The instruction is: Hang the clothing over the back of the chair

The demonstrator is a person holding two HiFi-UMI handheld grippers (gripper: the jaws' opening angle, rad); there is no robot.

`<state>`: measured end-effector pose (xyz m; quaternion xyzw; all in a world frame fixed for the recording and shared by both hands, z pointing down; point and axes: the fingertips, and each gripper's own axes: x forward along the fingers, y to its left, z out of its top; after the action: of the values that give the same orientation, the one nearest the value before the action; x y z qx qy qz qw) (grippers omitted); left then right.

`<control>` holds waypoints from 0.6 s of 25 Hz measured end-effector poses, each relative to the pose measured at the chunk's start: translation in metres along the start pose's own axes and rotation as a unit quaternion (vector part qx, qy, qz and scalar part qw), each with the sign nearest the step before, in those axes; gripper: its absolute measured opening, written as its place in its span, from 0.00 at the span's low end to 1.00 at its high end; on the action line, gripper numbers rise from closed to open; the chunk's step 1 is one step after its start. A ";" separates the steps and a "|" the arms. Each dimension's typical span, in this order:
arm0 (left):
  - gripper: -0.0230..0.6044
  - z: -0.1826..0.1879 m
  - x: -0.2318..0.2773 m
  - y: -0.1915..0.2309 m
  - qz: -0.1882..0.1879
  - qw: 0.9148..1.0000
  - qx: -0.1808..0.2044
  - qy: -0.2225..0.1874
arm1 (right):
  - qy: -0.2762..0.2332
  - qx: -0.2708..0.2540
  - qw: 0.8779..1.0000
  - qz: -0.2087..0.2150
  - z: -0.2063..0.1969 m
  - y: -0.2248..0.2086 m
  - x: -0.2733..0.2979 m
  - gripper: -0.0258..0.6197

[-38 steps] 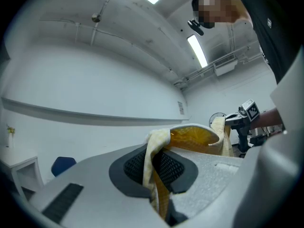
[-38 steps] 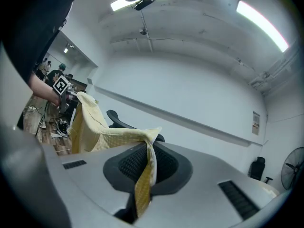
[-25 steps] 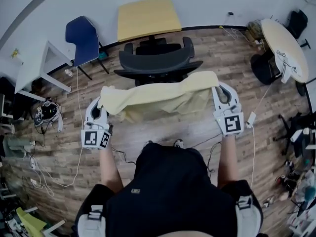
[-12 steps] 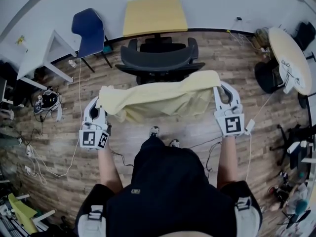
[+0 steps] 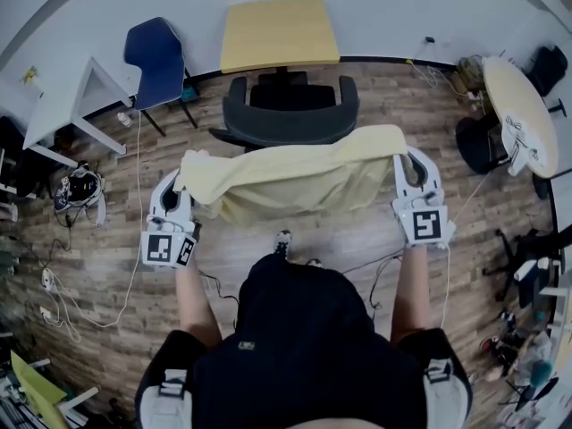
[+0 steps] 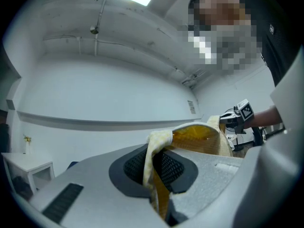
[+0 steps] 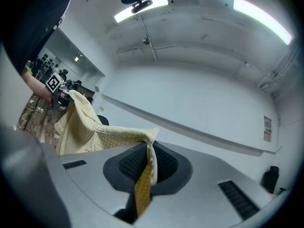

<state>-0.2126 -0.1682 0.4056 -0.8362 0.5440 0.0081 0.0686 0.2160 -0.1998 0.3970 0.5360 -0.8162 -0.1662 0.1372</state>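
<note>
I'm holding cloth [image 5: 295, 179] stretched before chair [image 5: 290, 119], left gripper [image 5: 182, 189] and right gripper [image 5: 403, 156] clamping its ends; next needs lifting over the chair's back.

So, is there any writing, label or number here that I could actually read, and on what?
None is legible.
Wall notice: print too small to read.
Cubes on the left gripper and right gripper: black-and-white square patterns, not words.
Tag on the person's shorts: too blurred to read.
</note>
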 end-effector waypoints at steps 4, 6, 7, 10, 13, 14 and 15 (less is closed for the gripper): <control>0.05 0.004 0.021 0.015 -0.010 1.000 -0.002 -0.008 | -0.006 -0.009 1.000 -0.010 0.007 -0.006 0.019 0.05; 0.05 0.003 0.032 0.020 -0.013 1.000 -0.003 -0.009 | -0.003 -0.011 1.000 -0.015 0.007 -0.010 0.027 0.05; 0.05 0.004 0.037 0.022 -0.015 1.000 -0.003 -0.010 | -0.002 -0.013 1.000 -0.017 0.006 -0.012 0.030 0.05; 0.05 0.006 0.053 0.028 -0.024 1.000 -0.001 -0.012 | -0.004 -0.012 1.000 -0.027 0.005 -0.018 0.041 0.05; 0.05 0.008 0.068 0.035 -0.033 0.999 -0.002 -0.012 | -0.007 -0.010 0.999 -0.036 0.005 -0.023 0.051 0.05; 0.05 0.008 0.074 0.039 -0.034 0.999 -0.005 -0.009 | -0.004 -0.010 0.999 -0.038 0.004 -0.024 0.055 0.05; 0.05 0.006 0.081 0.043 -0.034 0.999 -0.009 -0.006 | 0.000 -0.010 0.999 -0.040 0.003 -0.025 0.059 0.05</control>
<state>-0.2181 -0.2581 0.3881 -0.8550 0.5145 0.0157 0.0642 0.2125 -0.2625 0.3866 0.5671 -0.7923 -0.1798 0.1355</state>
